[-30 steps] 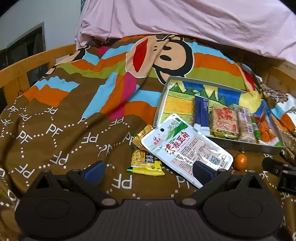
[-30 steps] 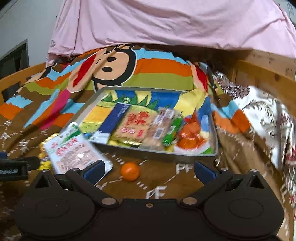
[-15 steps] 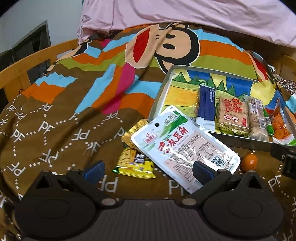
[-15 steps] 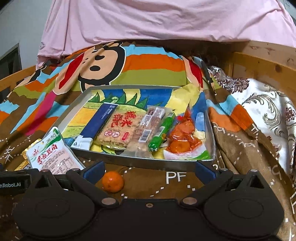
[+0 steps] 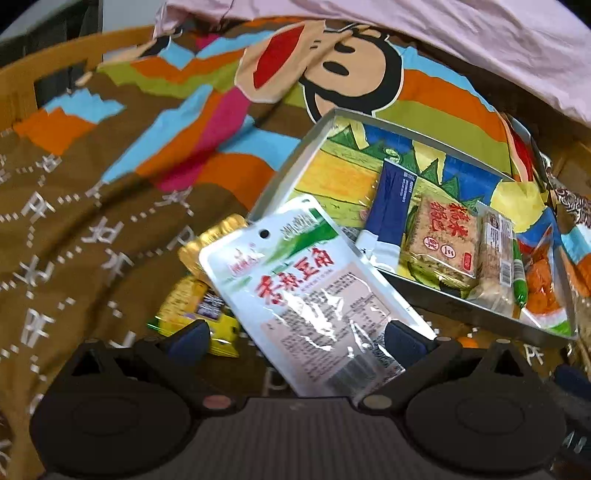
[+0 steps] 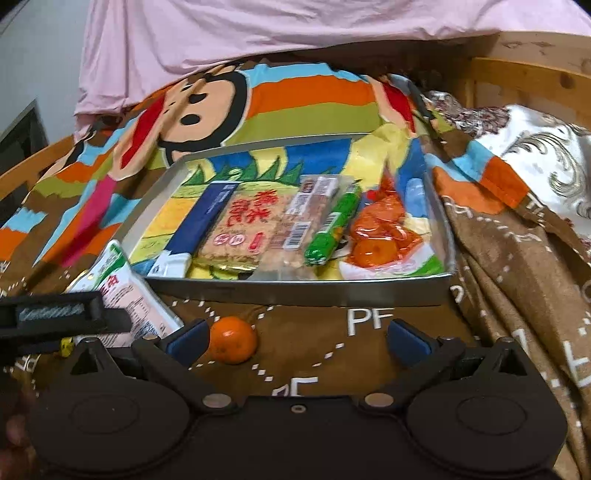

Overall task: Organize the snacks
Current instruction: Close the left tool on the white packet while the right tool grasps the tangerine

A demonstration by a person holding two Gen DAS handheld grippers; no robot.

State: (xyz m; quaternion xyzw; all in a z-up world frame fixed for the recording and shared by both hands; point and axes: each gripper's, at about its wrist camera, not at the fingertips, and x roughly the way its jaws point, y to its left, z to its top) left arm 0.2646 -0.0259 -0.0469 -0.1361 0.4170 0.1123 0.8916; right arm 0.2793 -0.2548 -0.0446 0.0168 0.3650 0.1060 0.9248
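Down low, left gripper (image 5: 295, 338) spread wide over white bean pouch (image 5: 310, 295), holding nothing; pouch flat on brown blanket (image 5: 92, 221), far corner overlapping tray (image 5: 476, 317) rim. Yellow packet (image 5: 195, 306) tucked under pouch's left side, gold wrapper (image 5: 207, 243) just behind. Right gripper (image 6: 297, 338) also wide, empty; small orange (image 6: 233, 339) just beside left-hand finger, w/ contact hard to tell. In tray: blue box (image 6: 201, 225), rice cake pack (image 6: 242, 230), clear bar (image 6: 303, 225), green stick (image 6: 334, 225), orange bag (image 6: 384, 236), all side by side. Pink sheet (image 6: 295, 29) heaped at back
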